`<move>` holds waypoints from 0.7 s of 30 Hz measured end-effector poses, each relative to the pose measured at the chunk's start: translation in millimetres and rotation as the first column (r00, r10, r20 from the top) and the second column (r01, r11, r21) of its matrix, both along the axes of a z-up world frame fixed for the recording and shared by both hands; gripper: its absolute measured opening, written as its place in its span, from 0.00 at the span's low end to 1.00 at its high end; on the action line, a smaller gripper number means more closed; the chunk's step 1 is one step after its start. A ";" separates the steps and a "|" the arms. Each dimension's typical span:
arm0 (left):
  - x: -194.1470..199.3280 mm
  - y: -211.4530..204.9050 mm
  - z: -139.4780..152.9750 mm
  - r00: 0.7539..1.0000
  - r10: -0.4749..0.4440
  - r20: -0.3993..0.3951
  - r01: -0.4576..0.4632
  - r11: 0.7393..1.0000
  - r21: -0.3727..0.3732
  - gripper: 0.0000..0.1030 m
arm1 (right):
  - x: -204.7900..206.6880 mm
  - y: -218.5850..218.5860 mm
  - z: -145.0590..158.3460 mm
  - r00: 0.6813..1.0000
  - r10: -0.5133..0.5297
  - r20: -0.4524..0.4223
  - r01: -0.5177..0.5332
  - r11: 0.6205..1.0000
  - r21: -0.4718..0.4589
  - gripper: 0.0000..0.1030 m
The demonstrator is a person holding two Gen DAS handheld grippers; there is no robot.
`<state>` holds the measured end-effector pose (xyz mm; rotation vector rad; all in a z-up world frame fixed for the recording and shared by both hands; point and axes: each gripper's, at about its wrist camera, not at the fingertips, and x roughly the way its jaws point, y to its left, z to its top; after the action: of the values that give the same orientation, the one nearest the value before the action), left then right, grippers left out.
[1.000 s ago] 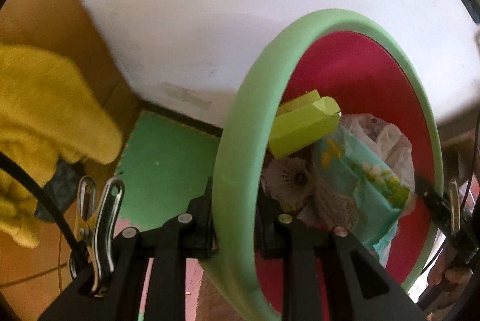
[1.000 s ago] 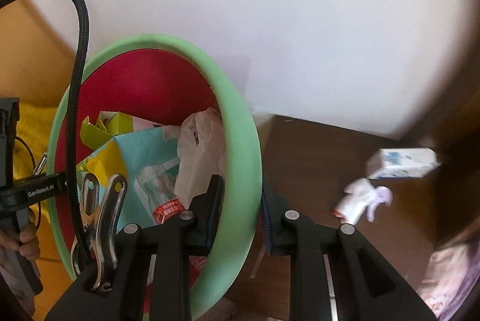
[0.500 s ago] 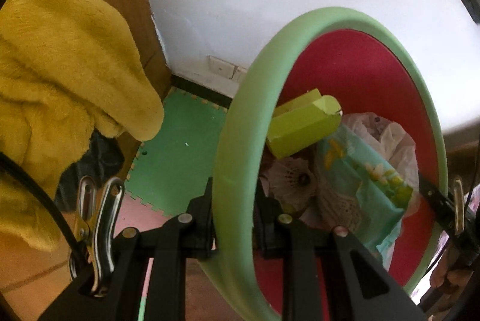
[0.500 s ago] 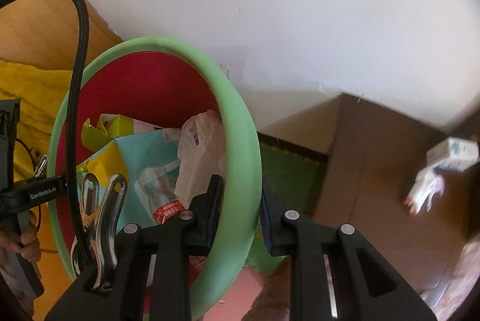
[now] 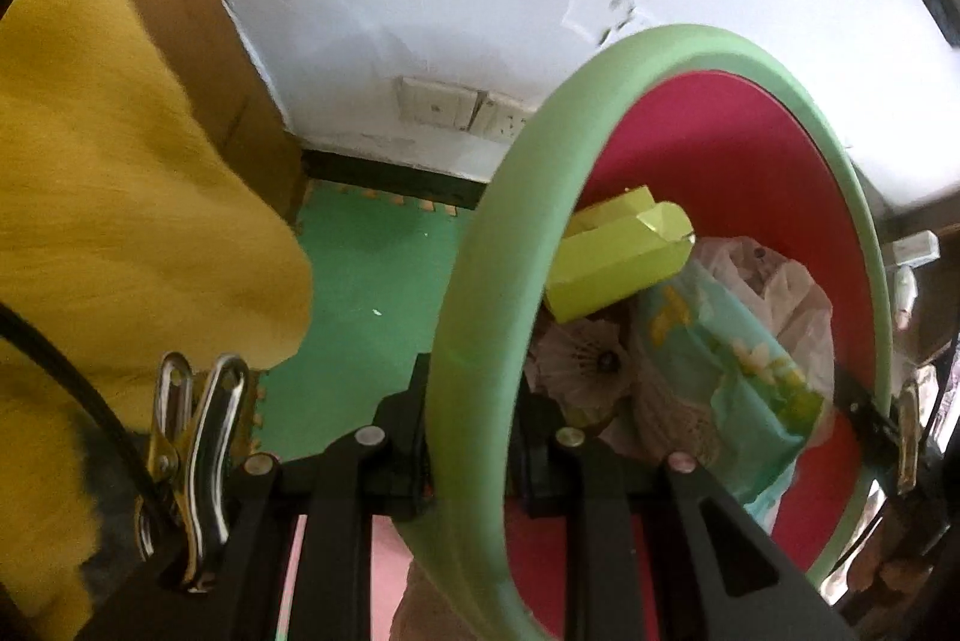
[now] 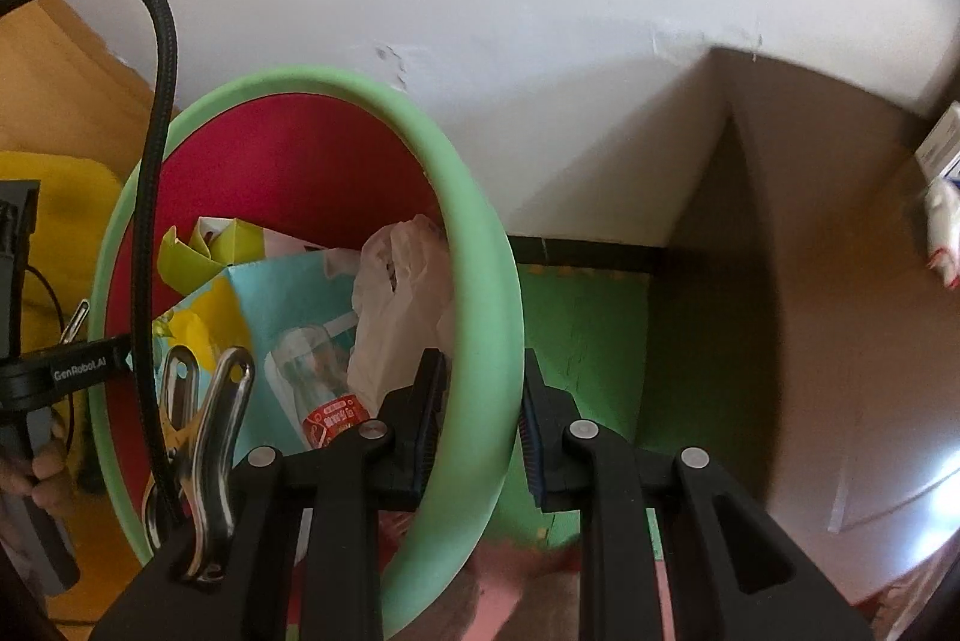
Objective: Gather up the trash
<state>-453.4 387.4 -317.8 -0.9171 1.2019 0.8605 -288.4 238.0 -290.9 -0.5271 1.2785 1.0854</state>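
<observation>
Both the left hand-held gripper (image 5: 471, 452) and the right hand-held gripper (image 6: 480, 428) clamp the green rim of the bin (image 5: 480, 341), which is carried above the green floor mat (image 5: 372, 293). Inside the bin lie a yellow-green carton (image 5: 618, 257), a plastic bag (image 6: 402, 299) and a floral wrapper (image 5: 738, 371); collection looks mostly done, setting down remains.

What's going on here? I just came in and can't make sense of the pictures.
A person is carrying a red bin with a pale green rim using two handheld grippers. The left gripper and the right gripper each clamp the rim on opposite sides. Inside the bin sit a yellow-green carton, a crumpled white plastic bag and a teal printed wrapper, above a green floor mat.
</observation>
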 end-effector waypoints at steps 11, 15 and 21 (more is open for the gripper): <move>19.8 17.5 -134.7 1.000 -0.011 0.025 0.011 1.000 0.016 0.21 | 2.3 -1.8 -138.3 0.996 -0.075 0.058 0.078 0.995 -0.057 0.24; 20.9 27.8 -186.3 0.999 0.004 0.037 -0.004 1.000 -0.005 0.21 | -1.6 0.0 -178.7 0.994 -0.073 0.080 0.079 0.995 -0.065 0.24; 42.2 29.2 -230.3 0.998 -0.032 0.045 0.032 0.999 -0.008 0.21 | 3.9 0.1 -226.4 0.989 -0.099 0.108 0.108 0.991 -0.080 0.23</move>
<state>-411.2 416.6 -548.1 -0.9170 1.1795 0.8061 -284.5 238.1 -517.2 -0.5681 1.2511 0.9081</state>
